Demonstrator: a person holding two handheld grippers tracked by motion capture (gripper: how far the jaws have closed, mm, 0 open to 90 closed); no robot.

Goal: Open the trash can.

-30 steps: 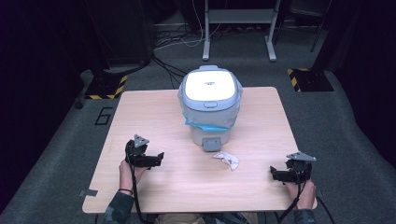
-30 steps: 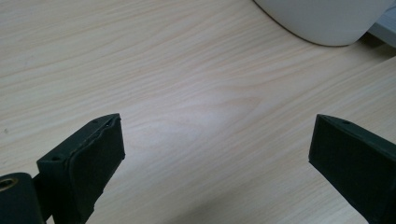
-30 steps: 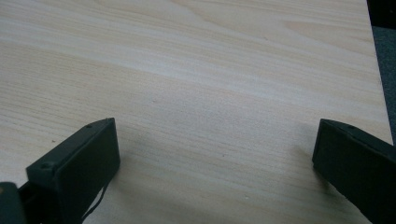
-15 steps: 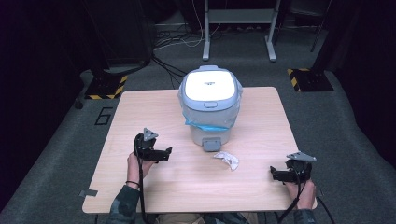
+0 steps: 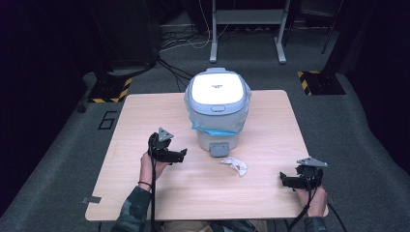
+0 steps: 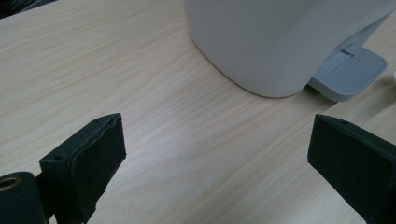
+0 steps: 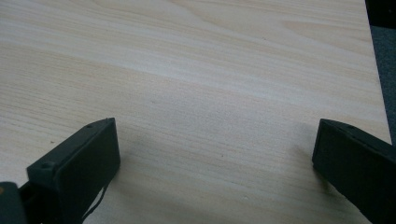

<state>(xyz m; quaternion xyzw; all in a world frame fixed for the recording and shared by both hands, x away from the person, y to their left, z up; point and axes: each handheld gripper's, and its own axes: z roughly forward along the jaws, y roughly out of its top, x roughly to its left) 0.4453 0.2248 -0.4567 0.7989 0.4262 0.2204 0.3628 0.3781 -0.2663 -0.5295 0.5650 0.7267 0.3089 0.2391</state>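
1. High view: I take the pedal bin point(image 5: 217, 108) as my landmark; it stands upright in the middle of the table point(image 5: 145, 193), its lid down and a blue liner showing under the rim. My left gripper point(image 5: 180, 155) sits just to the bin's left-front, jaws pointing toward its foot pedal point(image 5: 218, 149). The crumpled white wrapper point(image 5: 235, 165) lies just in front of the bin, a little right of the pedal. My right gripper point(image 5: 284, 180) is well apart from the bin, at the near right corner. I judge the left one much nearer the pedal.

2. Left gripper view: my left gripper point(image 6: 215, 154) has its jaws spread wide with nothing between them. The bin's white wall point(image 6: 275, 42) rises ahead, and the pedal point(image 6: 350, 72) lies ahead and to the right of the jaws' line, apart from both. I would have to swing right to meet it.

3. Right gripper view: my right gripper point(image 7: 215, 154) is likewise released, jaws wide over bare tabletop point(image 7: 210, 70).
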